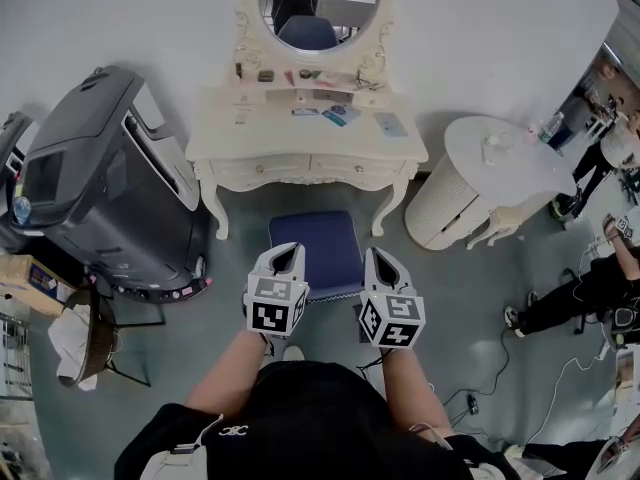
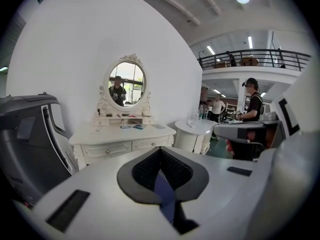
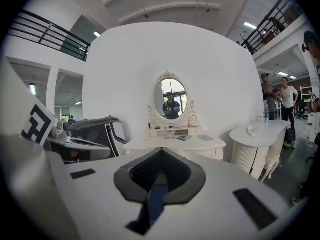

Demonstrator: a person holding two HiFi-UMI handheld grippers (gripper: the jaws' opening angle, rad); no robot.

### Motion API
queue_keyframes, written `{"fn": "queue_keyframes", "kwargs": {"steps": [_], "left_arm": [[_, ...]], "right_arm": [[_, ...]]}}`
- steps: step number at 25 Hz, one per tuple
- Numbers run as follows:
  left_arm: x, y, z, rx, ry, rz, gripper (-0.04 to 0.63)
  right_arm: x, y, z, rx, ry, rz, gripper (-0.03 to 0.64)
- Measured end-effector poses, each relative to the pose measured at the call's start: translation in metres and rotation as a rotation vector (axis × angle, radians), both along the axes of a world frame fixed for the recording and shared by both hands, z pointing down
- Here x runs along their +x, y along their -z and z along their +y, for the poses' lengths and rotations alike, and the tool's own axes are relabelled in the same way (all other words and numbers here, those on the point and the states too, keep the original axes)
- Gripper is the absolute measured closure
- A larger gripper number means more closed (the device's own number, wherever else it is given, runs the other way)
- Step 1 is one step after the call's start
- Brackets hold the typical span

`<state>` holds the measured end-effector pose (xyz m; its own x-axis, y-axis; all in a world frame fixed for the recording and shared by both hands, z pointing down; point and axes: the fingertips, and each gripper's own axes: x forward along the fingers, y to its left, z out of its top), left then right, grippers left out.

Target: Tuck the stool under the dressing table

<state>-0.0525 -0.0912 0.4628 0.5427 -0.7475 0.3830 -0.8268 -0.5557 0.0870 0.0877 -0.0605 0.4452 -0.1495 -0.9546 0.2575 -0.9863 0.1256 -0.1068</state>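
Note:
The stool point(image 1: 318, 250) has a dark blue padded seat and stands on the floor just in front of the kneehole of the cream dressing table point(image 1: 305, 148), between the table's front legs. My left gripper point(image 1: 289, 252) lies at the seat's left edge and my right gripper point(image 1: 376, 256) at its right edge; both are shut with nothing clamped between the jaws. In the left gripper view the gripper point(image 2: 162, 169) points at the table point(image 2: 120, 134), with a sliver of blue stool point(image 2: 165, 194) showing below. The right gripper point(image 3: 159, 171) faces the table point(image 3: 170, 144) likewise.
A large grey and black machine point(image 1: 100, 188) stands close on the table's left. A white round wicker-based side table point(image 1: 500, 158) stands on its right. People point(image 1: 590, 288) and floor cables are at the far right. A small stand with a cloth point(image 1: 85, 328) is at left.

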Motion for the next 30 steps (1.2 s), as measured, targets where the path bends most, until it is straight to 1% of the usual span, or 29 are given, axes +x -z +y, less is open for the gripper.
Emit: {"fn": "queue_keyframes", "kwargs": {"steps": [3, 6, 10, 13, 15, 18, 21, 23, 27, 30], "left_arm": [[0.004, -0.012, -0.01, -0.021, -0.041, -0.02, 0.588], [0.005, -0.022, -0.02, -0.042, -0.055, -0.037, 0.588], [0.004, -0.031, -0.027, -0.066, -0.043, -0.047, 0.588], [0.001, -0.037, -0.032, -0.087, -0.019, -0.059, 0.588], [-0.002, -0.04, -0.035, -0.098, 0.004, -0.065, 0.588], [-0.006, -0.043, -0.035, -0.112, 0.044, -0.065, 0.588], [-0.007, -0.046, -0.034, -0.122, 0.082, -0.078, 0.588], [-0.005, -0.05, -0.033, -0.138, 0.091, -0.093, 0.588], [0.006, -0.065, -0.027, -0.181, 0.03, -0.135, 0.588], [0.011, -0.085, -0.02, -0.22, -0.014, -0.191, 0.588]], "right_arm": [[0.001, -0.009, -0.013, -0.027, -0.003, -0.001, 0.607], [0.003, -0.015, -0.022, -0.047, 0.001, 0.006, 0.607], [0.008, -0.026, -0.035, -0.083, 0.023, 0.008, 0.607], [0.011, -0.028, -0.048, -0.095, 0.049, 0.01, 0.607], [0.013, -0.029, -0.056, -0.099, 0.075, 0.03, 0.607], [0.016, -0.032, -0.065, -0.111, 0.121, 0.068, 0.607], [0.02, -0.036, -0.074, -0.127, 0.163, 0.077, 0.607], [0.022, -0.041, -0.076, -0.143, 0.192, 0.08, 0.607], [0.022, -0.067, -0.071, -0.213, 0.282, 0.128, 0.607], [0.016, -0.093, -0.06, -0.283, 0.404, 0.16, 0.607]]}}
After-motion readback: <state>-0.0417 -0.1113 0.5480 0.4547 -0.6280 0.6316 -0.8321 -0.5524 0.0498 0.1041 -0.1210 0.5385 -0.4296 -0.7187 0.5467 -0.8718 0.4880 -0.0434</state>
